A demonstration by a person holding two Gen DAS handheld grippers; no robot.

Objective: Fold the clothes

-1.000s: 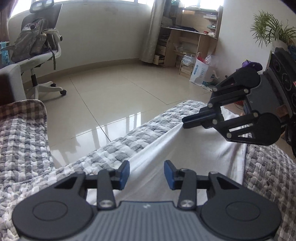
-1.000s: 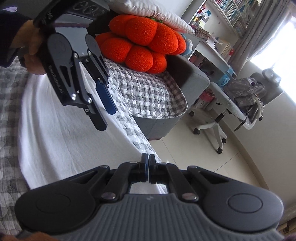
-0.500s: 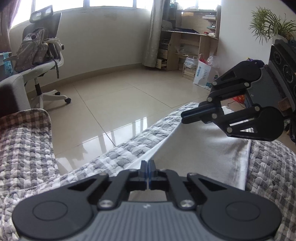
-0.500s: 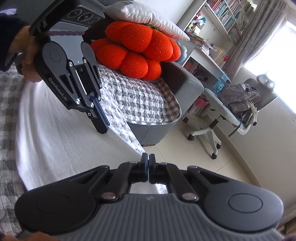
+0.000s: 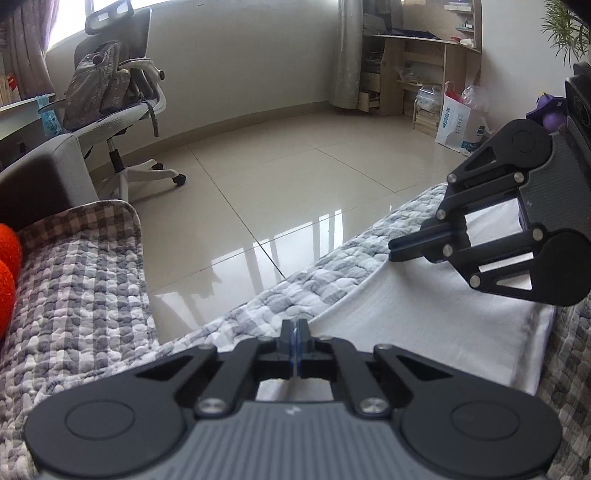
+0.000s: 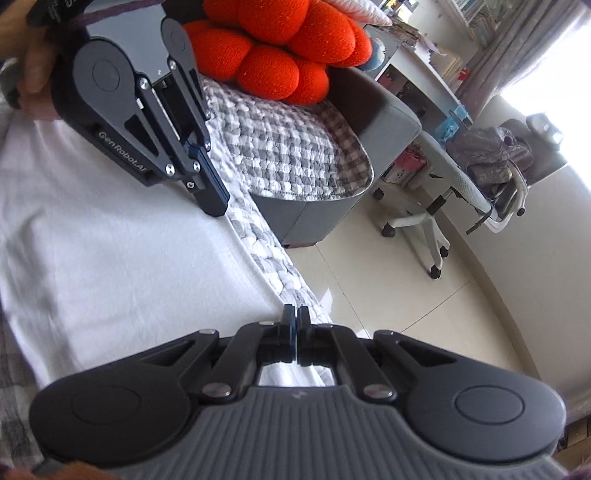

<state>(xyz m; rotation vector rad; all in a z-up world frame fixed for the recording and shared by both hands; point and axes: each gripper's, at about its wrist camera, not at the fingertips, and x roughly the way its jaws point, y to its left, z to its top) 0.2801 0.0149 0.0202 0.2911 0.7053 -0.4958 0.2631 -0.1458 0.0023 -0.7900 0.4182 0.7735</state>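
White garment lies on my checked sofa cover — both my left gripper and right gripper have fingers pinched closed on its edge.

orange cushion: cut by left edge | potted plant: cropped top right | white garment: motion-blurred

A grey backpack is seen resting on a white office chair. Orange plush balls are piled on the checked quilted sofa cover. A white paper bag is stood beside wooden shelving.
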